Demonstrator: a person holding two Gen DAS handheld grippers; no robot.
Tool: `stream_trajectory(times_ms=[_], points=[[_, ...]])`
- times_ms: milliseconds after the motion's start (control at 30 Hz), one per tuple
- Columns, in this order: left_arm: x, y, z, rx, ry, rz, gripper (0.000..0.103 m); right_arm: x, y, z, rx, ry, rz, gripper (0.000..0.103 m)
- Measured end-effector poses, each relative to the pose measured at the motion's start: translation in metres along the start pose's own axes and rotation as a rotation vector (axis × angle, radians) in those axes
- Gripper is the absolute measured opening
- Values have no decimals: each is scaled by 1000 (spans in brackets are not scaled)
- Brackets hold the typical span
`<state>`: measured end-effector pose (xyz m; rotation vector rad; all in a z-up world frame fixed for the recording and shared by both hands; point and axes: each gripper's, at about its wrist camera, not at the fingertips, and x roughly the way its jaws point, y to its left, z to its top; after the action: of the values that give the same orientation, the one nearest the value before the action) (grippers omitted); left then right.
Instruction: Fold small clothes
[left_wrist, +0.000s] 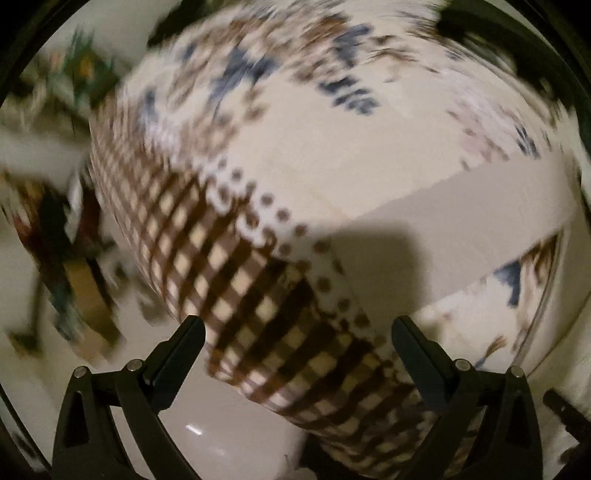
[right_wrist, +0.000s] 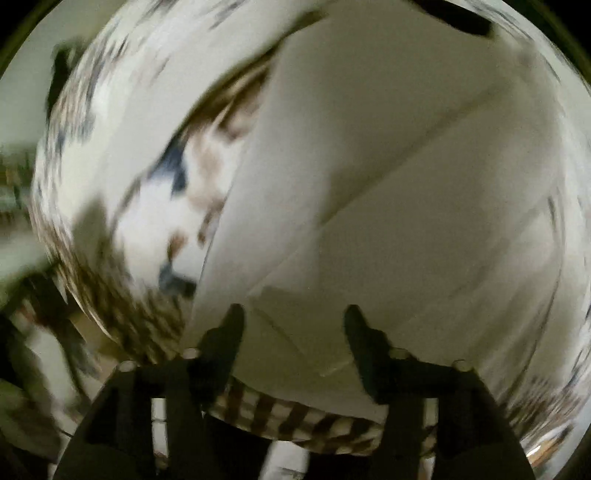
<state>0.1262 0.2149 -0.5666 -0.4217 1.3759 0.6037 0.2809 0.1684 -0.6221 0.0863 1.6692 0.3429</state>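
A plain cream garment (left_wrist: 436, 218) lies flat on a patterned tablecloth (left_wrist: 236, 266) with brown checks, dots and blue motifs. In the right wrist view the same pale garment (right_wrist: 388, 184) fills the centre, with fold lines across it. My left gripper (left_wrist: 297, 328) is open and empty, above the checked border of the cloth, left of the garment. My right gripper (right_wrist: 293, 314) is open and empty, just above the garment's near edge. Both views are blurred by motion.
The table edge with the checked border (right_wrist: 295, 421) runs just under my right gripper. Left of the table, blurred dark objects (left_wrist: 62, 251) stand on a pale floor (left_wrist: 229, 435). A dark shape (right_wrist: 458, 14) lies at the far edge.
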Motion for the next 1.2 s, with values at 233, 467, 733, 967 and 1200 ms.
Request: stream_trajectory(times_ms=[233, 467, 733, 967, 1200], points=[[41, 21, 22, -239, 93, -365, 100, -22, -85, 31, 251, -8, -36, 61], [72, -20, 40, -155, 82, -294, 71, -14, -131, 17, 404, 18, -55, 61], [35, -30, 44, -56, -38, -198, 6, -16, -151, -7, 405, 17, -64, 61], [-50, -66, 28, 83, -216, -145, 6, -28, -151, -26, 295, -15, -231, 68], [-119, -149, -16, 370, -332, -168, 6, -52, -211, -64, 300, -33, -217, 75]])
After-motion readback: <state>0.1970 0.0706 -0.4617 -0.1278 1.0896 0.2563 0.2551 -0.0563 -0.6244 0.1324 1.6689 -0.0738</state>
